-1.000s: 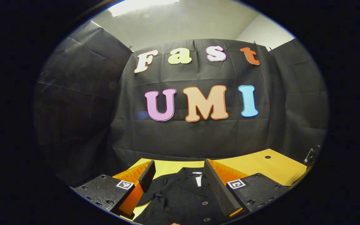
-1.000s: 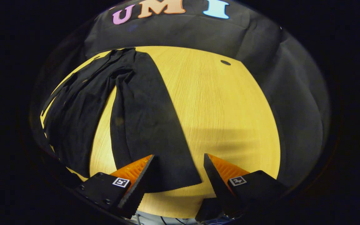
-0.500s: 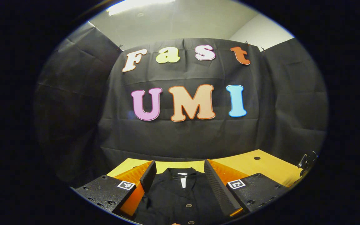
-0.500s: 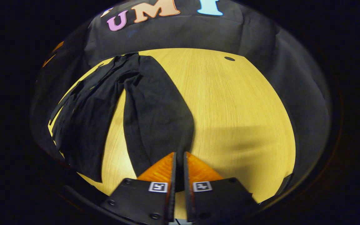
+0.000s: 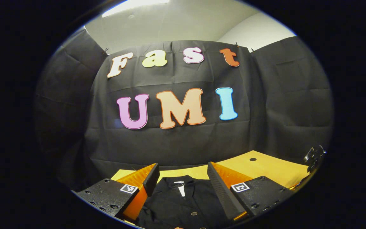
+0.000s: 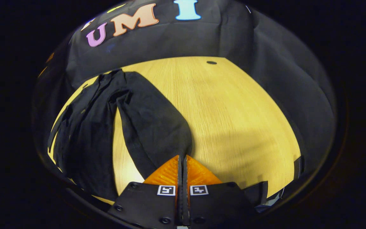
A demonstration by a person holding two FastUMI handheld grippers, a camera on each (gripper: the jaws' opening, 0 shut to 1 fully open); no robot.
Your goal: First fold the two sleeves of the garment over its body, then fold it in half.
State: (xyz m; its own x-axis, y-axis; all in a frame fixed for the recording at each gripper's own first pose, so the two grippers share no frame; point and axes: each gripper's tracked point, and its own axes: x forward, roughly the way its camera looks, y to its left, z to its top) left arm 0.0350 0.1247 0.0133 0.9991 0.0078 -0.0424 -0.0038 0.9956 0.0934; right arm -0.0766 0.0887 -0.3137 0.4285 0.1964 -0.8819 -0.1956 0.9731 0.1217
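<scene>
Lower centre of the left gripper view: garment [image 5: 183, 203] flat on the table [image 5: 265, 168], collar toward the booth wall, framed between the spread fingers of the left gripper [image 5: 183, 178]. In the right gripper view, sleeve [image 6: 152, 121] running from upper left down to bottom centre, pinched in the right gripper [image 6: 182, 165]; garment body at left, bare table to the right.

Matt black cloth garment [image 6: 151, 121] on smooth, fine-grained wooden table [image 6: 233, 114]
</scene>
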